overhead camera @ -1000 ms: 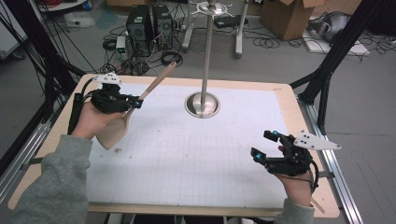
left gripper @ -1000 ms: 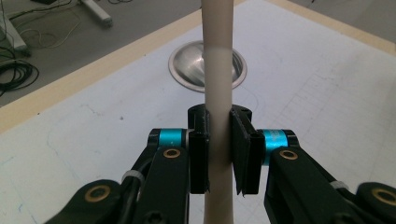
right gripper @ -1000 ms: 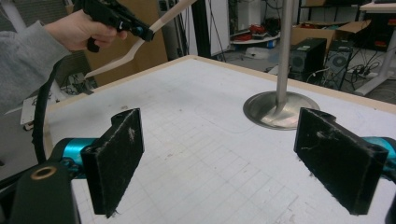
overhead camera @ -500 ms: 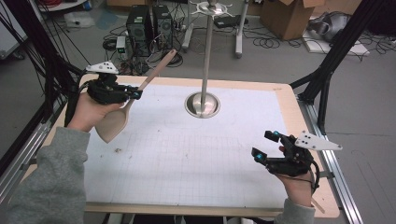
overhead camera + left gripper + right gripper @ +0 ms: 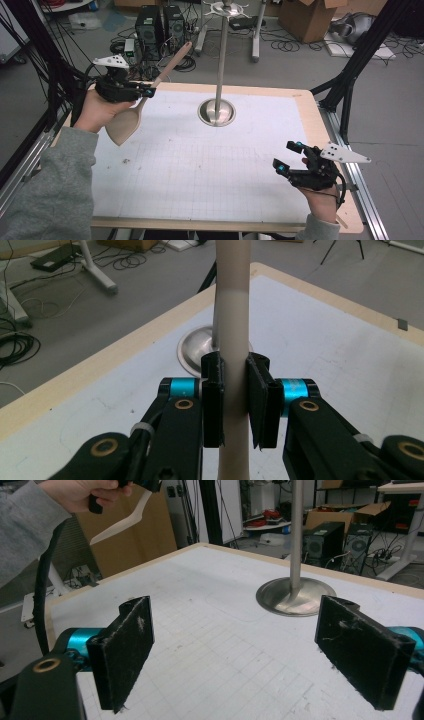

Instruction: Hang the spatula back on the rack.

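While the white-topped table (image 5: 210, 165) lies under both hands, a metal stand (image 5: 218, 75) rises from its round base near the far edge. Left of that stand, the wooden spatula (image 5: 131, 117) hangs tilted above the table's left side, blade low and handle slanting up toward the far side. At mid-handle the left claw (image 5: 235, 400) pinches it between both pads. Near the table's right front corner, the right claw (image 5: 250, 650) stands spread wide.
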Tool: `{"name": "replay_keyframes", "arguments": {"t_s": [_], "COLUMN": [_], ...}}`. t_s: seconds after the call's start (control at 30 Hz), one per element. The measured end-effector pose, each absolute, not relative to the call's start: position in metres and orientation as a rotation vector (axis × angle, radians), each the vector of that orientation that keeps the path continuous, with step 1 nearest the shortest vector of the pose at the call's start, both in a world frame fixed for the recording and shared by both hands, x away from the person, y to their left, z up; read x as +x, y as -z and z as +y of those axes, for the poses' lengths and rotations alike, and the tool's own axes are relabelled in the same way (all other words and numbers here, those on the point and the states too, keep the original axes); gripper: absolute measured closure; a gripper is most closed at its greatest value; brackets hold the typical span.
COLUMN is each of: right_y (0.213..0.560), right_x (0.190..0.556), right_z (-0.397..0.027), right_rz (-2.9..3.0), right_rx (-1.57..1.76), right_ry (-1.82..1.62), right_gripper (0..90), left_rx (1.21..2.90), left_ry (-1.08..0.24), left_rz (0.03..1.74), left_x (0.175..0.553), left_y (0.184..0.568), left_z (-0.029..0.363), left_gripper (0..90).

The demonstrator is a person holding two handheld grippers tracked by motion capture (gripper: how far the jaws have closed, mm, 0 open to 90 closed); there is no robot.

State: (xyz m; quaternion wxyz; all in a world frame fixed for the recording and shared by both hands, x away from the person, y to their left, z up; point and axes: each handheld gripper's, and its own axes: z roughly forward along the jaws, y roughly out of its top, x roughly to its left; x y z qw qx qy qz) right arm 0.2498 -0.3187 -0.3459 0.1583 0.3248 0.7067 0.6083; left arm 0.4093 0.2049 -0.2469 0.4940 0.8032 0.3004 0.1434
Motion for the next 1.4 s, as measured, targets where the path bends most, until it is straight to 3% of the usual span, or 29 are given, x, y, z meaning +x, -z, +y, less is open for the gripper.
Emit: {"name": "replay_keyframes", "arguments": {"t_s": [1.4], "right_y": [0.345], "right_x": [0.245], "right_z": [-0.322], "right_rz": [2.019], "right_rx": [0.931], "right_ry": [-1.739], "right_gripper": [14.9], "left_rx": [1.849], "left_ry": [-0.279], "left_rz": [0.645], "left_x": [0.436], "left_y": [0.201], "left_z": [0.184], "left_gripper": [78.2]}}
